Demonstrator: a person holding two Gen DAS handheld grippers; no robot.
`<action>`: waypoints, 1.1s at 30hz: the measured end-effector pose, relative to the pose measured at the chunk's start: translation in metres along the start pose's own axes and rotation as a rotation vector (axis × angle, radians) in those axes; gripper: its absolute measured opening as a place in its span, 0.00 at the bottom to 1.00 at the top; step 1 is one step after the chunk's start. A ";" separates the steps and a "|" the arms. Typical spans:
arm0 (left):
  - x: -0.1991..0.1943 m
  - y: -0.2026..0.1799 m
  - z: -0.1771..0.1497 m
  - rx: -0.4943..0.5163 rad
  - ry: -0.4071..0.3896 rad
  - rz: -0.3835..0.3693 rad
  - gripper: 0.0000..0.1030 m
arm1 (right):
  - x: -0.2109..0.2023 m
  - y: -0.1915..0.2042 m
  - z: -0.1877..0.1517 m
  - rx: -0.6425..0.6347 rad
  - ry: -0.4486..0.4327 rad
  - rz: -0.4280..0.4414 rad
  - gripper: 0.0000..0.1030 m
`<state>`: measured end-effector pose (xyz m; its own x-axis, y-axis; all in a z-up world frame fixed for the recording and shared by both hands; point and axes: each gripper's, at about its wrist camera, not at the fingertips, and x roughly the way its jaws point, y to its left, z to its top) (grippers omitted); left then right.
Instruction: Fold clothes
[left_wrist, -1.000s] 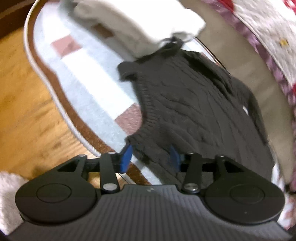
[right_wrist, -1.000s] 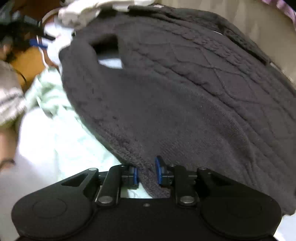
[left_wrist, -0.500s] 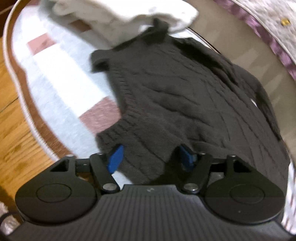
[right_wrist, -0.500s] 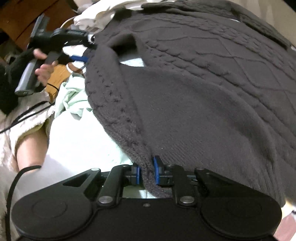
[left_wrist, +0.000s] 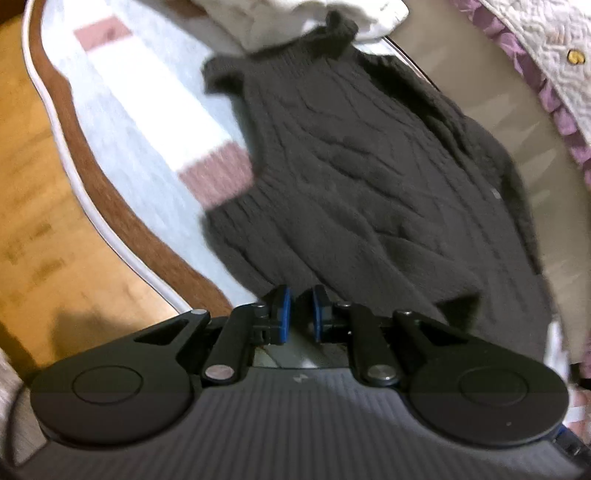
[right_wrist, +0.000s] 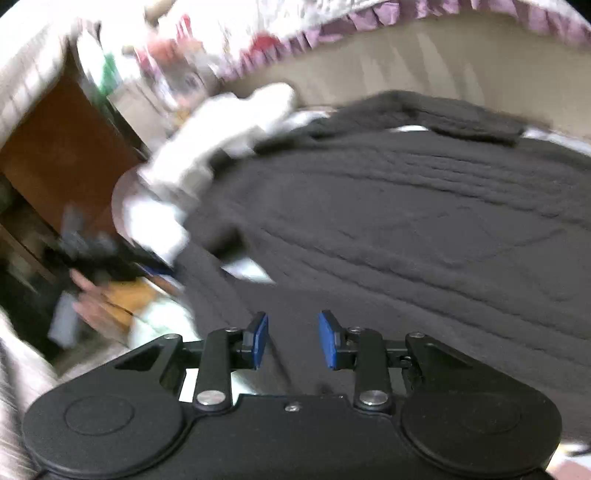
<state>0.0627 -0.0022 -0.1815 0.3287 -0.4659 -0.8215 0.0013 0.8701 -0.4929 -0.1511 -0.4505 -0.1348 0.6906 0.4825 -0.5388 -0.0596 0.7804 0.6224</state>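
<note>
Sweater: dark cable-knit sweater (left_wrist: 362, 177) lay spread over the patchwork mat (left_wrist: 147, 122), reaching its scalloped edge.
Left gripper (left_wrist: 300, 314): closing narrowly on the sweater's hem fold.
Right gripper (right_wrist: 293, 339): opening, pads clear above the knit.
Around: white garment (left_wrist: 321, 22) at the sweater's collar; quilted bedspread (left_wrist: 535, 48) beyond.
Right view only: hand (right_wrist: 92, 299), blurred.

My left gripper (left_wrist: 299, 314) is now closing on the sweater (left_wrist: 354, 177) hem, while my right gripper (right_wrist: 293, 339), opening, has released it.
</note>
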 end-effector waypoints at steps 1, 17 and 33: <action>0.000 0.002 -0.003 -0.037 0.020 -0.027 0.19 | -0.001 -0.011 0.005 0.096 -0.035 0.091 0.49; 0.014 0.010 -0.019 -0.303 -0.214 -0.148 0.41 | 0.078 -0.022 0.006 -0.416 0.162 -0.467 0.54; -0.025 -0.024 -0.031 0.209 -0.325 0.283 0.09 | 0.009 -0.071 -0.016 0.038 0.200 -0.151 0.48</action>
<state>0.0257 -0.0164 -0.1581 0.6219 -0.1606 -0.7664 0.0481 0.9847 -0.1673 -0.1517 -0.4954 -0.1928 0.5330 0.4339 -0.7264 0.0631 0.8357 0.5455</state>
